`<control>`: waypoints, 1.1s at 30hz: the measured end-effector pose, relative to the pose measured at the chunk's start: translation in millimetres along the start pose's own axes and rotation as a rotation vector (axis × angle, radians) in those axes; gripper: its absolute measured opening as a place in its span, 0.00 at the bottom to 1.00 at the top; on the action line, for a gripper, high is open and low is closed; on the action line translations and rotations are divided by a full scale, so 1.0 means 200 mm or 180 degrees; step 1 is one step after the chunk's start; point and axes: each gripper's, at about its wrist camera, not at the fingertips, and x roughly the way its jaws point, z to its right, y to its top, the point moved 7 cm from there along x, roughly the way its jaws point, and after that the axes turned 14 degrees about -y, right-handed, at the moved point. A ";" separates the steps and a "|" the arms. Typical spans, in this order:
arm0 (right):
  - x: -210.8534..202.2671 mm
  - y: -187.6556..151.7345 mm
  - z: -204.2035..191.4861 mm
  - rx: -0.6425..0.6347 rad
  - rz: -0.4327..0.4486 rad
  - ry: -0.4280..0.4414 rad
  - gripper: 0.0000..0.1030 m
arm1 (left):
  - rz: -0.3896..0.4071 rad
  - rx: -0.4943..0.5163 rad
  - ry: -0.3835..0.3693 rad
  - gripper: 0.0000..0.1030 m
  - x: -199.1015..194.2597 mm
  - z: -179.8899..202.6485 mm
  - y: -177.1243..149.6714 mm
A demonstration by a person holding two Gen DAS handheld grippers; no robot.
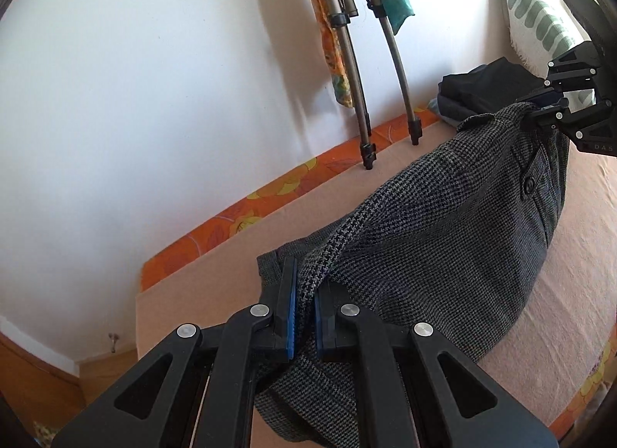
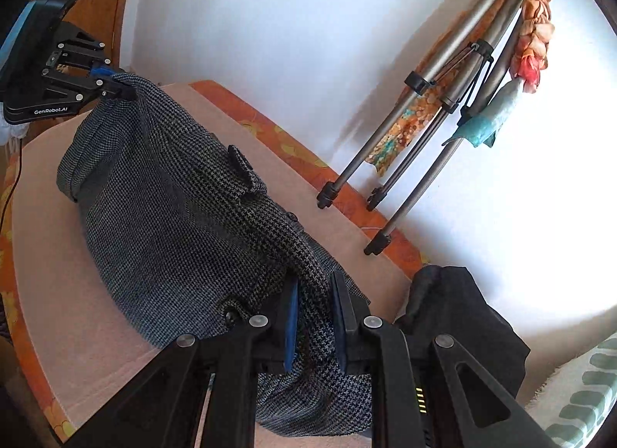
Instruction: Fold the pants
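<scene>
The left gripper, a black two-finger tool with blue pads, is angled down toward the bed, and its jaws are clamped on a bunched fold of the grey-and-black houndstooth woven pants. The right gripper, of the same black build, is likewise pinching a thick twisted ridge of the same cloth between its blue pads. Each gripper also shows in the other's camera, holding the far end of the garment raised off the surface: the right one at the upper right of the left view, the left one at the upper left of the right view.

The pants hang between the two grips and sag in the middle onto the pinkish-beige bed cover, which lies over an orange floral sheet. A buttoned pocket flap faces up.

Near the white wall stands a folded grey metal tripod with patterned orange and teal cloths draped on it. A crumpled black garment lies just beside the right gripper, and a white pillow with green leaf print sits behind it.

The left gripper's body reads "GenRobot.AI"; the right gripper's shows "DAS", the rest cut off.
</scene>
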 end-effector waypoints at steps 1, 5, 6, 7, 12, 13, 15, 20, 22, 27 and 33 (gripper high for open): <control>0.05 0.01 0.01 -0.0002 -0.0033 -0.0009 0.13 | -0.0021 -0.0003 -0.0001 0.06 0.04 -0.02 0.02; 0.25 0.02 0.03 -0.0023 -0.0161 -0.0033 0.13 | -0.0197 -0.0015 -0.0057 0.06 0.24 -0.09 0.05; 0.30 0.02 0.04 -0.0010 -0.0208 -0.0001 0.13 | -0.0247 -0.0004 -0.0058 0.06 0.30 -0.10 0.05; 0.36 0.01 0.04 0.0010 -0.0252 0.0035 0.13 | -0.0287 0.0010 -0.0064 0.06 0.34 -0.11 0.05; 0.59 -0.02 -0.01 0.0006 -0.0455 0.0143 0.13 | -0.0458 0.0015 -0.0134 0.06 0.53 -0.15 0.00; 0.63 -0.03 -0.02 0.0013 -0.0496 0.0166 0.13 | -0.0493 0.0027 -0.0146 0.06 0.56 -0.16 -0.01; 0.68 -0.04 -0.04 0.0013 -0.0533 0.0210 0.13 | -0.0526 -0.0011 -0.0181 0.06 0.62 -0.18 -0.02; 0.79 -0.07 -0.05 0.0030 -0.0648 0.0262 0.13 | -0.0583 -0.0102 -0.0136 0.21 0.71 -0.25 -0.04; 0.82 -0.09 -0.06 0.0027 -0.0693 0.0278 0.13 | -0.0549 -0.0158 -0.0113 0.30 0.72 -0.27 -0.02; 0.86 -0.09 -0.06 0.0086 -0.0779 0.0329 0.14 | -0.0484 -0.0243 -0.0006 0.51 0.65 -0.36 -0.03; 0.89 -0.08 -0.05 0.0107 -0.0786 0.0345 0.14 | -0.0400 -0.0305 0.0196 0.63 0.55 -0.50 -0.03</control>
